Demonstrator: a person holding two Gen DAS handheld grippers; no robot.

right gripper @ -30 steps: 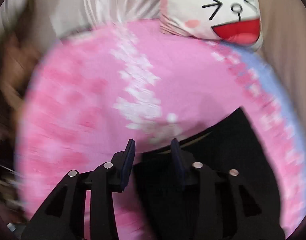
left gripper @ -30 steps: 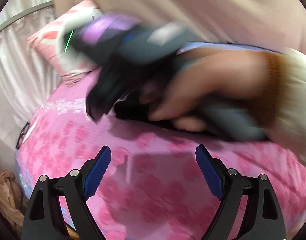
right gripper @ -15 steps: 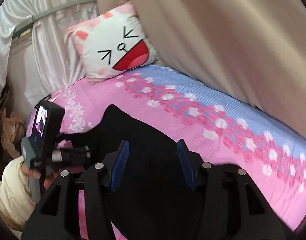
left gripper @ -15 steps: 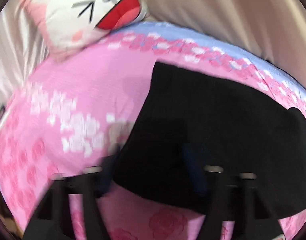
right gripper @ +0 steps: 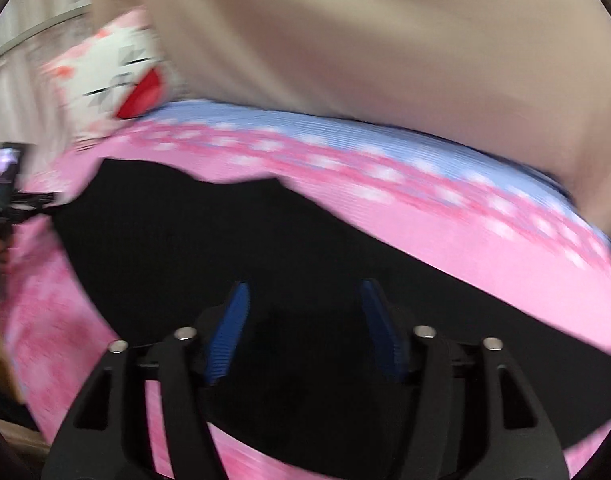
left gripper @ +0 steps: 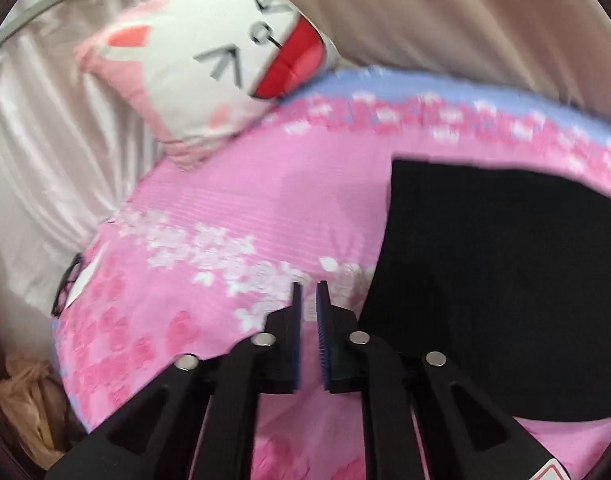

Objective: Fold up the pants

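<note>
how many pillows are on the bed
1. The cat-face pillow leans against the curtain at the far end of the pink bedsheet, beyond the black pants. Others could lie outside both views.

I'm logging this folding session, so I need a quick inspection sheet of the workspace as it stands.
Surface: pink floral bedsheet with a blue strip along its far edge.
Job's things: black pants lying flat on the sheet.
Clutter: cat-face pillow at the head end.
Grippers: left gripper nearly shut, empty, beside the pants; right gripper open over the pants.
Cables: nothing seen.
Surroundings: beige curtain, white drape.
</note>
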